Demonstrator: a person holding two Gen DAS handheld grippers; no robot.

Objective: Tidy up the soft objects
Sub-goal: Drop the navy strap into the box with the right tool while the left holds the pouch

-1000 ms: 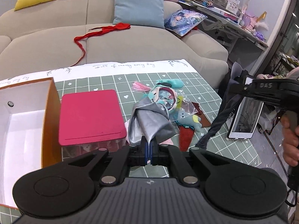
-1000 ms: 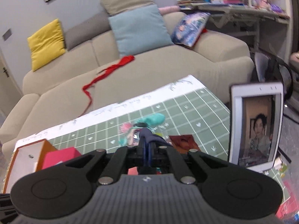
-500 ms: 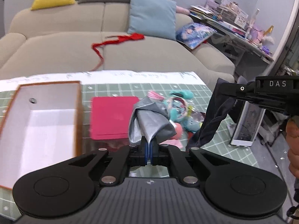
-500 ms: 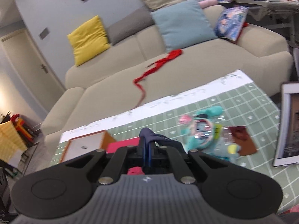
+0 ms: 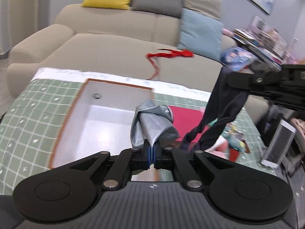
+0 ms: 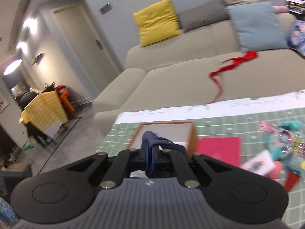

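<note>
- The left gripper [image 5: 152,148] is clamped tight on a bunched silver-grey cloth [image 5: 152,123], which now hangs in front of the open white box [image 5: 91,118]; a second ago it hung over the toy pile instead
- The right gripper [image 6: 150,152] is pinched closed on a dark navy garment [image 6: 158,140]; the left wrist view shows it [image 5: 219,114] dangling long from that gripper over the green checked table [image 5: 28,118]
- Both views have swung from the plush toys [image 6: 284,139] toward the box, beside the pink lid [image 6: 219,148]
- Judged from this, both soft pieces are mid-carry toward the box, neither yet released inside
- The red ribbon [image 5: 167,54] lies on the sofa [image 5: 104,53], untouched, and the toys wait on the table
</note>
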